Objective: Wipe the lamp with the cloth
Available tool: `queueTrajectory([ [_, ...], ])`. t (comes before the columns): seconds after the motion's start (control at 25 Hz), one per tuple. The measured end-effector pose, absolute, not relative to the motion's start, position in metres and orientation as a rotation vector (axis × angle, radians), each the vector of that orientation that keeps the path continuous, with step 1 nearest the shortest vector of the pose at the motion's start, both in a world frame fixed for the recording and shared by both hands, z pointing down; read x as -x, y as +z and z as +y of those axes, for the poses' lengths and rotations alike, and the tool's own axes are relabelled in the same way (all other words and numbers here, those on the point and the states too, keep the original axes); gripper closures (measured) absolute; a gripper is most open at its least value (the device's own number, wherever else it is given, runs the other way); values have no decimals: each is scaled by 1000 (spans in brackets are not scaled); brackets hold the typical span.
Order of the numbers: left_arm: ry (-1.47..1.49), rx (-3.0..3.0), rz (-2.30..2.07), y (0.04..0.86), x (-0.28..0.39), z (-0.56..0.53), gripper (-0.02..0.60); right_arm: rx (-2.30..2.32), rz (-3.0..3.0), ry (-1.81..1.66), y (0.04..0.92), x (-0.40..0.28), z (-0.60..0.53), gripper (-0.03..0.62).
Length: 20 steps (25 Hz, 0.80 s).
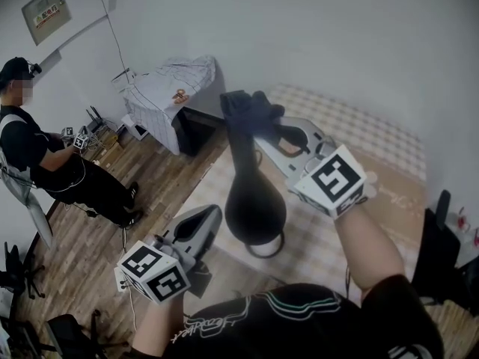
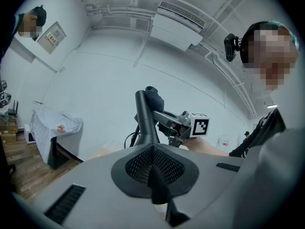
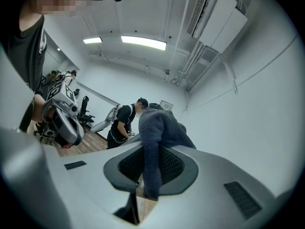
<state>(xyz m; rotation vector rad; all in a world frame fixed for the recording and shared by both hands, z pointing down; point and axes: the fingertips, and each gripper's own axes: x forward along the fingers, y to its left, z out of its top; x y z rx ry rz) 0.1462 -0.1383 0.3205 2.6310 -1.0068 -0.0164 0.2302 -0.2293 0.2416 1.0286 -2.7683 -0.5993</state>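
A black lamp point(image 1: 254, 204) with a bulbous base and a thin neck point(image 2: 144, 118) stands on the table just in front of me. A dark blue-grey knitted cloth point(image 1: 251, 112) is draped over the top of the neck. My right gripper point(image 1: 262, 129) is shut on the cloth point(image 3: 155, 137), which hangs between its pads. My left gripper point(image 1: 215, 217) sits low at the left, its tip close beside the lamp's base, and its jaws point(image 2: 155, 173) meet with nothing seen between them. Whether it touches the base is unclear.
The table point(image 1: 359, 133) has a pale checked cover. The lamp's cord point(image 1: 266, 249) loops by its base. A seated person in black point(image 1: 45, 155) is at the far left on the wooden floor. A cloth-covered stand point(image 1: 176, 88) stands by the wall.
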Motion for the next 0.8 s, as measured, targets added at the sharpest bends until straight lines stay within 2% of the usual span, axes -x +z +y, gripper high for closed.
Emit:
queueTrajectory([
  [0.8,-19,-2591,-1025,341,-164,-124,581,-798,-2726,-627,302,-234,-187,537],
])
